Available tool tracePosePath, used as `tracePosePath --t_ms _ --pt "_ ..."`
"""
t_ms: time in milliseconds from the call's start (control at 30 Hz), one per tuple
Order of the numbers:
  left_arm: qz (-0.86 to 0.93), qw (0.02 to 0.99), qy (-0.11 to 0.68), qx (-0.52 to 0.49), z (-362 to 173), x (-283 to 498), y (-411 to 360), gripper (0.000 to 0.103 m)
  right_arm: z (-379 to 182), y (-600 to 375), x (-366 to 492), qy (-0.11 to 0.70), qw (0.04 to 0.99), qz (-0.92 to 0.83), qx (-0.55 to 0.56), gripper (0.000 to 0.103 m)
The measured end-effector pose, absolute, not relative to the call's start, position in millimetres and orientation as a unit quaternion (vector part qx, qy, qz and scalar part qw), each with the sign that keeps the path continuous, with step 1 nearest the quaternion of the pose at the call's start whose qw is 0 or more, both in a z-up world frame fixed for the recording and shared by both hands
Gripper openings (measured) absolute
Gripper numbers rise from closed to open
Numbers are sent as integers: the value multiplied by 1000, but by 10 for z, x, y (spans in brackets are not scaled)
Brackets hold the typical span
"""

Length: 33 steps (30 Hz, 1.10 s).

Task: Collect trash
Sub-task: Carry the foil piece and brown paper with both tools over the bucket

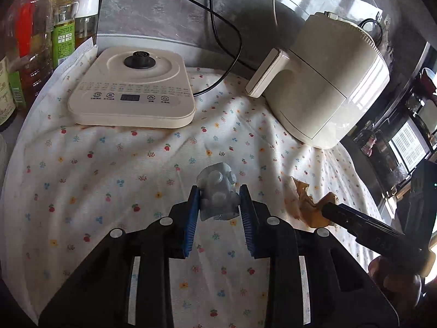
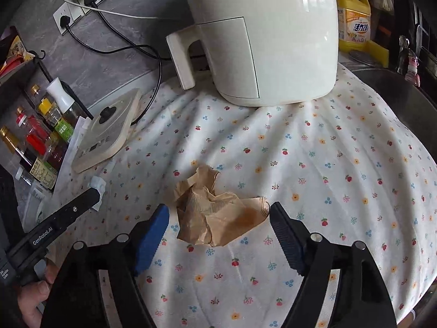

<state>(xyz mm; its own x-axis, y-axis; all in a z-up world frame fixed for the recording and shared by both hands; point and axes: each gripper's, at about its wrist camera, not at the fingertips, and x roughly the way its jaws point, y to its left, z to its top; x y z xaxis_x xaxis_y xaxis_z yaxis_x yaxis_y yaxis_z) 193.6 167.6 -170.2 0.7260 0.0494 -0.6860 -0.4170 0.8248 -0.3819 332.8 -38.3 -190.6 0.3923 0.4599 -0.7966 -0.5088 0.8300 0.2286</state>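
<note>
**Both grippers at the trash on the floral cloth**

My left gripper (image 1: 218, 213) is clamped on a crumpled blister pack (image 1: 217, 196), blue pads on both its sides. My right gripper (image 2: 218, 232) stands open astride the crumpled brown paper (image 2: 215, 210); the pads seem just clear of it. The air fryer (image 2: 262, 38) sits at twelve o'clock from the paper, the kettle base (image 1: 133, 90) at ten.
</note>
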Motion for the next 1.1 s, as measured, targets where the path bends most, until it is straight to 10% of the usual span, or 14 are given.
tracePosePath --t_ms 33,1100 --pt "137 891 341 -267 -1667 1858 1663 29 -1953 -363 3353 483 824 296 -33 13" --pt "105 914 309 -242 -1093 1032 -407 30 -1108 -2905 2519 412 861 297 15 10"
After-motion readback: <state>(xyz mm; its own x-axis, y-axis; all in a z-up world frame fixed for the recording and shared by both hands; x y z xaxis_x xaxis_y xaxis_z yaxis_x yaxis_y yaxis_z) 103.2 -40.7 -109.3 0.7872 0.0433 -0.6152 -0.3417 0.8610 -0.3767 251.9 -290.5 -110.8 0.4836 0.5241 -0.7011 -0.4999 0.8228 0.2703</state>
